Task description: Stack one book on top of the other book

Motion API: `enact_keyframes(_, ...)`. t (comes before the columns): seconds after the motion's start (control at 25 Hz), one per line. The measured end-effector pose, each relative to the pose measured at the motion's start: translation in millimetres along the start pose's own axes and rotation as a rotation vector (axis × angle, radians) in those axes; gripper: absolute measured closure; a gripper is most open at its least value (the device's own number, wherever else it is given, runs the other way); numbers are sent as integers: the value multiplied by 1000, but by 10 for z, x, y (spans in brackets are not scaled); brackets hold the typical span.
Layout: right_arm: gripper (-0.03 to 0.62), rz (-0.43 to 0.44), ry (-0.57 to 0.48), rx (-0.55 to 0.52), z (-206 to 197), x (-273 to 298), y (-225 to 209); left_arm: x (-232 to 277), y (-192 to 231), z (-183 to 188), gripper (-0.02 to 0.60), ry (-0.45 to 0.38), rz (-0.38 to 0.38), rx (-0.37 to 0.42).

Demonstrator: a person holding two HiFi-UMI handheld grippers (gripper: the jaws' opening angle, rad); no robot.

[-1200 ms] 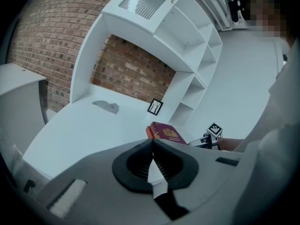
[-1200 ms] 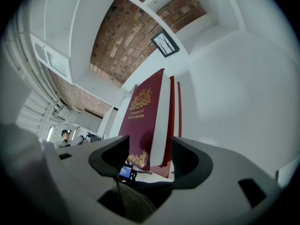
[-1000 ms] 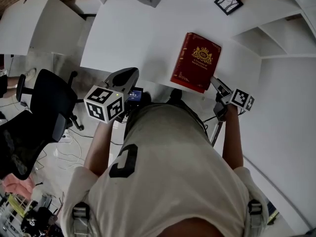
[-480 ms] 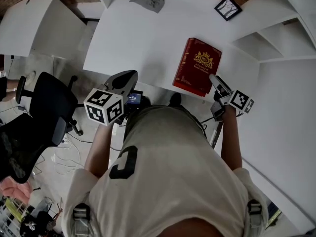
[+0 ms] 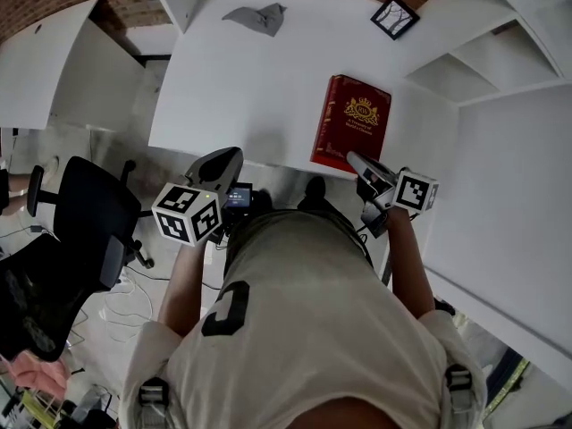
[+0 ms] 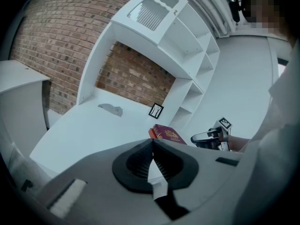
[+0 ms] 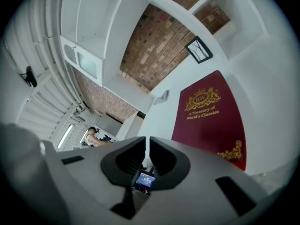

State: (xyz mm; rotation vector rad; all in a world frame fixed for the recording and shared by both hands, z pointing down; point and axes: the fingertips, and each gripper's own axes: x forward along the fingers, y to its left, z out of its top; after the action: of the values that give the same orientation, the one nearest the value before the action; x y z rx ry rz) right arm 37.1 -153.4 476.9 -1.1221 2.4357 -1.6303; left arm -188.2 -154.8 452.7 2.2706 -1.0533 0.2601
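Observation:
A dark red book (image 5: 350,121) with gold print lies flat near the front right of the white table (image 5: 241,88). In the left gripper view an orange book edge (image 6: 151,133) shows under the red book (image 6: 168,134). My right gripper (image 5: 351,157) hovers just off the red book's near edge. Its jaws are closing to a thin slit with nothing between them (image 7: 146,142). The red cover (image 7: 211,118) fills the right of that view. My left gripper (image 5: 234,153) hangs at the table's front edge, left of the books, shut and empty (image 6: 153,142).
A small framed picture (image 5: 394,16) and a crumpled grey cloth (image 5: 256,16) lie at the back of the table. White shelving (image 5: 465,61) rises at the right. A black office chair (image 5: 85,213) stands on the floor at the left.
My right gripper has come away from the red book's near right corner, shifting left along its front edge. The left gripper has barely moved.

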Motion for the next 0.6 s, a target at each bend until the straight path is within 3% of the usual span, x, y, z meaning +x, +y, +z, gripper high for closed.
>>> enact_keyframes(0.16,577,-19,27,-83,-221,17,214,27,-2,-134,577,22,-47,-7)
enact_keyframes(0.4,580,84,-40,-4,-450,146,549,105,113,-154,578,5,-68,-12)
enact_keyframes(0.6,588,149,68,-109,-590,307,845,79,162,-150,578,-3,-84,-9)
